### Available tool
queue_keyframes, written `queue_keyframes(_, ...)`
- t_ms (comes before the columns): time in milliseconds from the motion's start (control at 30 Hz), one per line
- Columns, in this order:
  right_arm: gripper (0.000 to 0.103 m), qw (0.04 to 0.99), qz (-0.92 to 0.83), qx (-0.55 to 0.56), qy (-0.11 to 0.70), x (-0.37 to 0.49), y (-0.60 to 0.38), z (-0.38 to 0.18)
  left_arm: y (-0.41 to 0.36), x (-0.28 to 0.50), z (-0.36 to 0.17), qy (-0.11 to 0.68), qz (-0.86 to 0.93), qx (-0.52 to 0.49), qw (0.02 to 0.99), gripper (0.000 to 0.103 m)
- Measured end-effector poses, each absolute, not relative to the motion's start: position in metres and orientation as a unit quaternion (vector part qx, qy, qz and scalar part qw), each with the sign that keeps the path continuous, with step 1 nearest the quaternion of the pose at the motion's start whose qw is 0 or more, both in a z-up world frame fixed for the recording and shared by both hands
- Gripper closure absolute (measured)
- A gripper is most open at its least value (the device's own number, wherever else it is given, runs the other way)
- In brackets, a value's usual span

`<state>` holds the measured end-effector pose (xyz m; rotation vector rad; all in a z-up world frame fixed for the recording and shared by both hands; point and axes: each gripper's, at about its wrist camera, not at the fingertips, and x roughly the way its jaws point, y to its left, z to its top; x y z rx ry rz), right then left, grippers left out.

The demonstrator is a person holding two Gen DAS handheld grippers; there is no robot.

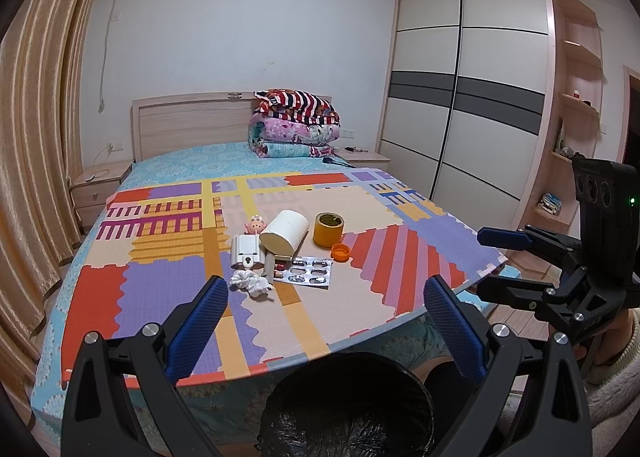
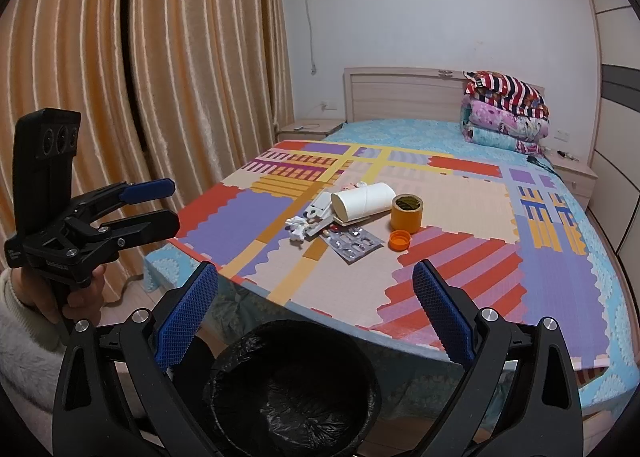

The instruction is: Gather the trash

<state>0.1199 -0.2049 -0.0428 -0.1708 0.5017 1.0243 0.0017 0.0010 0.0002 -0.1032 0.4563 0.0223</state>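
Hovering short of the bed, both grippers have their jaws spread wide with nothing between them: the left gripper (image 1: pixel 326 321) and the right gripper (image 2: pixel 316 313) each sit above the bin (image 2: pixel 292 385), a round pail lined with a black bag, standing on the floor just before the mat's near edge. Taking the bin as the landmark, the trash lies straight beyond it, up on the foam mat (image 1: pixel 360 309), in one loose cluster. Nearest the bin is the crumpled tissue (image 1: pixel 251 283), slightly to the left side of the cluster; just right of it lies a blister pack (image 1: pixel 312 271), flat, its long axis slanting across the mat. Beyond these are a white device (image 1: pixel 247 252), a paper roll (image 1: pixel 285 237) lying on its side with its axis running back and to the right, a tape roll (image 1: pixel 329 229) standing on end, and an orange cap (image 1: pixel 341 251) just beside the tape. A small pink toy (image 1: pixel 256 225) sits behind the device. My judgement is that the tissue is the likely first pick, and the left gripper looks nearer to it, since it lies almost in line with that gripper's left finger; the right gripper is better placed for the cap. The mat is a stiff patchwork of foam tiles over a blue bedsheet. Farther from the bin stand the headboard, folded quilts (image 1: pixel 296 125), curtains and a wardrobe (image 1: pixel 464 89).
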Motion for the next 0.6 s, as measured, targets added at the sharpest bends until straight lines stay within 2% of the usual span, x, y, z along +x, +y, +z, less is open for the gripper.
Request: queue_keyframes(600,0.004,0.842,0.476,-0.079,0.241,0.152,-0.193,-0.041,0.023,0.028,-0.013,0.253,0.013,-0.045,0.966,0.008)
